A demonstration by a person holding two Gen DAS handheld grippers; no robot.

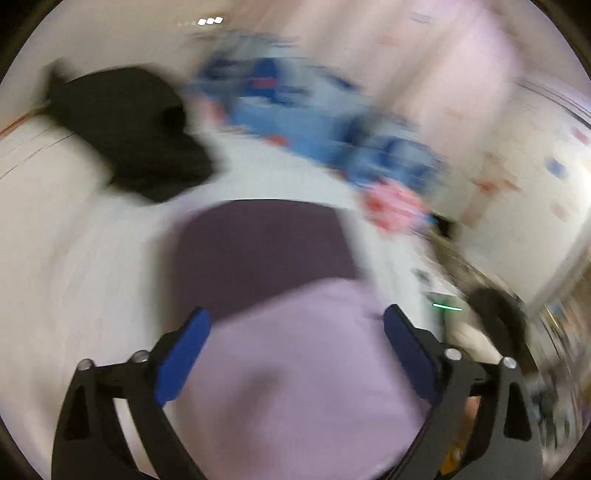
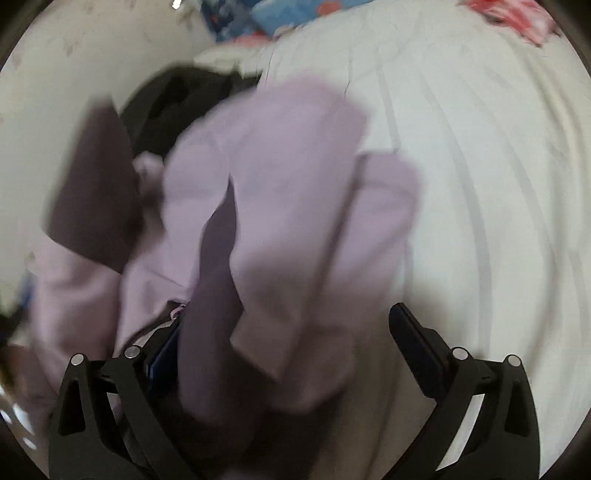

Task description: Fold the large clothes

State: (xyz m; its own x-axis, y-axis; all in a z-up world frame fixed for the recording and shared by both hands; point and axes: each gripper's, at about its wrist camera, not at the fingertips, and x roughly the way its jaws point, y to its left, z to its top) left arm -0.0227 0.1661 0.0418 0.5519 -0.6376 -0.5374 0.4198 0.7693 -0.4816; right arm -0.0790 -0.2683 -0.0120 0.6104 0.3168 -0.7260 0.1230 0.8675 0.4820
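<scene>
Lilac garment (image 2: 288,192) is lying bunched on the white bed (image 2: 480,166), partly folded. Left hand-held gripper (image 1: 295,350) is hovering released above it; right hand-held gripper (image 2: 288,354) is also spread, cloth between but unpinched. Best move: pinch an outer edge, fold flat. Black clothing (image 1: 125,129) is crowding nearby.

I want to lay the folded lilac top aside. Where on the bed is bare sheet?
Bare white sheet lies right of the lilac top, up to the red-patterned cloth. Crowded: the black garment behind the top, and the blue pile.
</scene>
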